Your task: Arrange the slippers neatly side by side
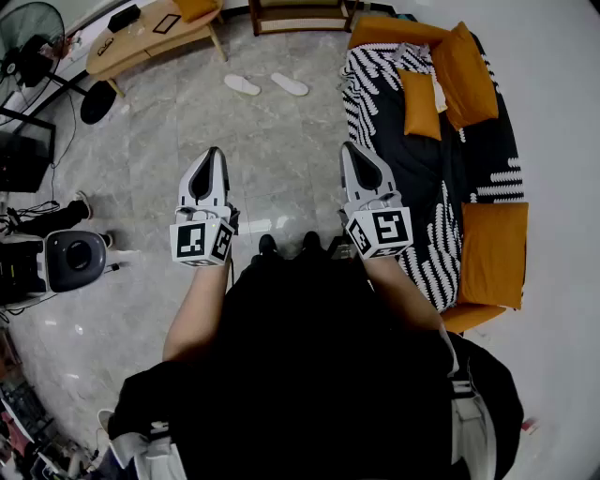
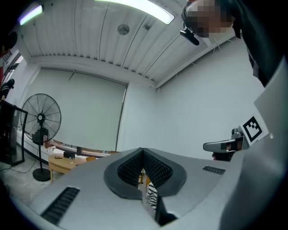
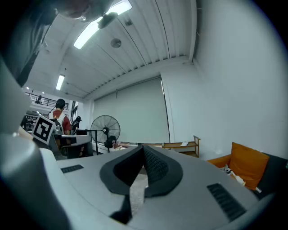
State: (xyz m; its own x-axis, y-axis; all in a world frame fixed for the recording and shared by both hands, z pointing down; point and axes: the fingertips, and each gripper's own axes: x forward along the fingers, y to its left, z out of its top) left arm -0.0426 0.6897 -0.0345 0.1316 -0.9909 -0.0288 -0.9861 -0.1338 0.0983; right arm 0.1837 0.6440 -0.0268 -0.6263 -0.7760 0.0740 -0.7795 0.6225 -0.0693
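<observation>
Two white slippers lie apart on the grey tiled floor far ahead: the left slipper (image 1: 241,84) and the right slipper (image 1: 290,84), both angled. My left gripper (image 1: 217,151) is held level in front of me, well short of them, jaws shut with nothing between them. My right gripper (image 1: 347,146) is beside it, also shut and empty. In the left gripper view, the left gripper (image 2: 142,149) has its tips meeting, and the right gripper's body shows at the right edge. In the right gripper view, the right gripper (image 3: 143,147) has its tips together too. No slipper appears in either gripper view.
A sofa (image 1: 441,159) with a black-and-white cover and orange cushions (image 1: 464,75) runs along the right. A wooden table (image 1: 141,37) stands far left, a standing fan (image 1: 28,42) beside it, a black device (image 1: 75,260) on the floor at left. A low shelf (image 1: 300,14) sits at the back.
</observation>
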